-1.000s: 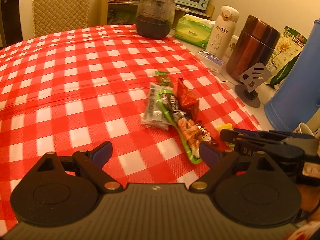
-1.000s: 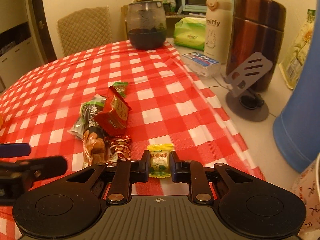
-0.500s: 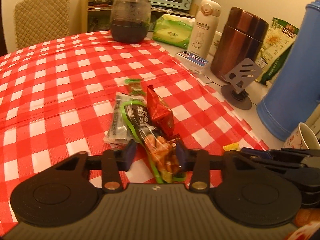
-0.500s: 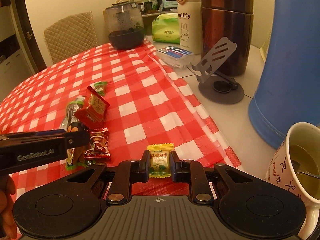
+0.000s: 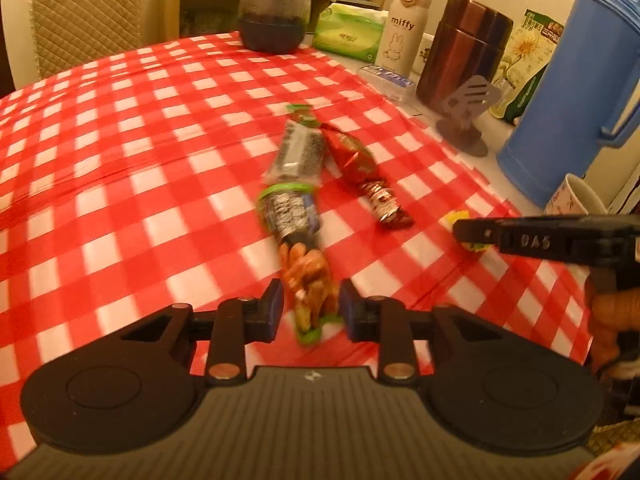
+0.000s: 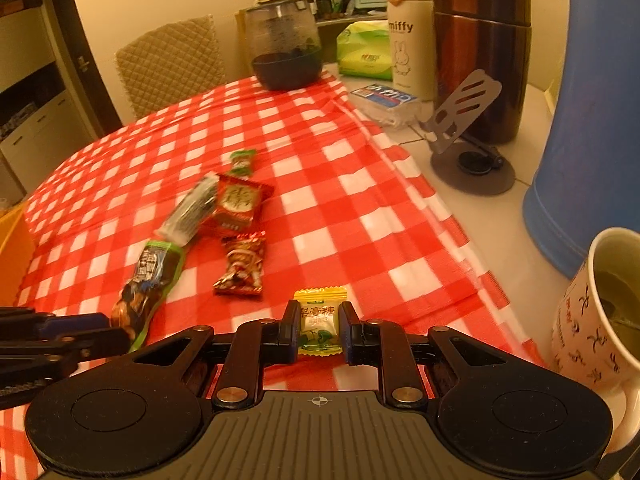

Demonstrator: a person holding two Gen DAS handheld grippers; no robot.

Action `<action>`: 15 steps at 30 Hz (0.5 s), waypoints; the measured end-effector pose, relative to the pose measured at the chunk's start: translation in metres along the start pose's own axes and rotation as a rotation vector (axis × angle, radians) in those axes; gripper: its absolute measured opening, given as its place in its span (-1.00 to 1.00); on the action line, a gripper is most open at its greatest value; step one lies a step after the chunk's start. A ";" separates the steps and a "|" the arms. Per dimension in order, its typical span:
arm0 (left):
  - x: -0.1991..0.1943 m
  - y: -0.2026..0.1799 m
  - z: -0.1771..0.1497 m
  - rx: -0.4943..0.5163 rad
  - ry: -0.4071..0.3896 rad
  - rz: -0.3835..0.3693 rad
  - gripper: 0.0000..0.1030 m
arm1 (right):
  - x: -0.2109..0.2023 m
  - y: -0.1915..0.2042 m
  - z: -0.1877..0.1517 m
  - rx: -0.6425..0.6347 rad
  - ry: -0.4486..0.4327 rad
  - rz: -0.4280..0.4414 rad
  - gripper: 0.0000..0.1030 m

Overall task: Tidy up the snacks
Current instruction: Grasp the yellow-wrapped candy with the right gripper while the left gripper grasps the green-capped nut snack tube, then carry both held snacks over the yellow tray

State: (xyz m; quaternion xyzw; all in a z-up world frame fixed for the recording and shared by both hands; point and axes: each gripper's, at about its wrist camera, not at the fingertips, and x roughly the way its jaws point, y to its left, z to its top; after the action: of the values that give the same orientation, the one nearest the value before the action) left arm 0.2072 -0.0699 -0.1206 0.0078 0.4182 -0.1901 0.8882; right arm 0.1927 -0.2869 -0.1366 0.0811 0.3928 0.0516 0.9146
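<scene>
Several snack packets lie on the red checked tablecloth (image 5: 120,184). My left gripper (image 5: 311,308) is shut on the near end of a long green-edged nut packet (image 5: 296,240), which also shows in the right wrist view (image 6: 148,284). Beyond it lie a grey packet (image 5: 298,152), a red packet (image 5: 354,156) and a small brown candy (image 5: 384,204). My right gripper (image 6: 320,328) is shut on a small yellow candy (image 6: 320,320) near the cloth's right edge. The red packet (image 6: 238,204), brown candy (image 6: 242,266) and a small green candy (image 6: 242,160) lie to its left.
Along the right stand a blue jug (image 5: 568,88), a brown flask (image 5: 460,48), a white miffy bottle (image 5: 404,28), a grey phone stand (image 5: 466,120), a green tissue pack (image 5: 346,32) and a dark glass jar (image 5: 274,8). A patterned cup (image 6: 596,312) stands by my right gripper.
My left gripper moved in and closed on the end of the long nut packet, which has swung straighter. My right gripper stays shut on the yellow candy and has shifted slightly.
</scene>
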 end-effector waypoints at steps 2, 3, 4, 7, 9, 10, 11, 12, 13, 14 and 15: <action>-0.003 0.003 -0.003 0.000 -0.017 0.022 -0.27 | -0.001 0.002 -0.002 -0.005 0.003 -0.004 -0.60; -0.003 0.003 -0.003 -0.005 -0.021 0.021 -0.27 | -0.001 0.002 -0.003 -0.002 0.005 -0.005 -0.60; -0.002 0.002 -0.002 -0.011 -0.025 0.023 -0.28 | -0.002 0.002 -0.004 0.002 0.007 -0.006 -0.60; 0.006 -0.002 0.004 -0.011 -0.041 0.031 -0.30 | -0.003 0.003 -0.005 0.005 0.008 -0.009 -0.60; 0.016 -0.005 0.008 -0.012 -0.042 0.044 -0.30 | -0.003 0.003 -0.005 0.004 0.009 -0.011 -0.60; 0.020 -0.007 0.009 -0.012 -0.040 0.048 -0.30 | -0.003 0.003 -0.005 0.002 0.012 -0.012 -0.60; 0.025 -0.007 0.010 -0.015 -0.036 0.054 -0.30 | -0.003 0.003 -0.005 0.000 0.013 -0.014 -0.60; 0.029 -0.007 0.010 -0.020 -0.032 0.059 -0.30 | -0.002 0.003 -0.005 -0.001 0.014 -0.016 -0.60; 0.031 -0.008 0.010 -0.022 -0.036 0.061 -0.30 | -0.002 0.003 -0.005 -0.001 0.014 -0.018 -0.60; 0.033 -0.009 0.011 -0.014 -0.040 0.069 -0.31 | -0.001 0.002 -0.005 0.000 0.015 -0.019 -0.60; 0.034 -0.011 0.011 -0.002 -0.039 0.077 -0.32 | -0.001 0.002 -0.005 0.000 0.016 -0.019 -0.60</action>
State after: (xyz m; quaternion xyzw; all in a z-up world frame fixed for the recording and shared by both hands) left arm 0.2312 -0.0930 -0.1373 0.0196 0.4003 -0.1554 0.9029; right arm 0.1886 -0.2842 -0.1392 0.0770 0.4007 0.0433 0.9119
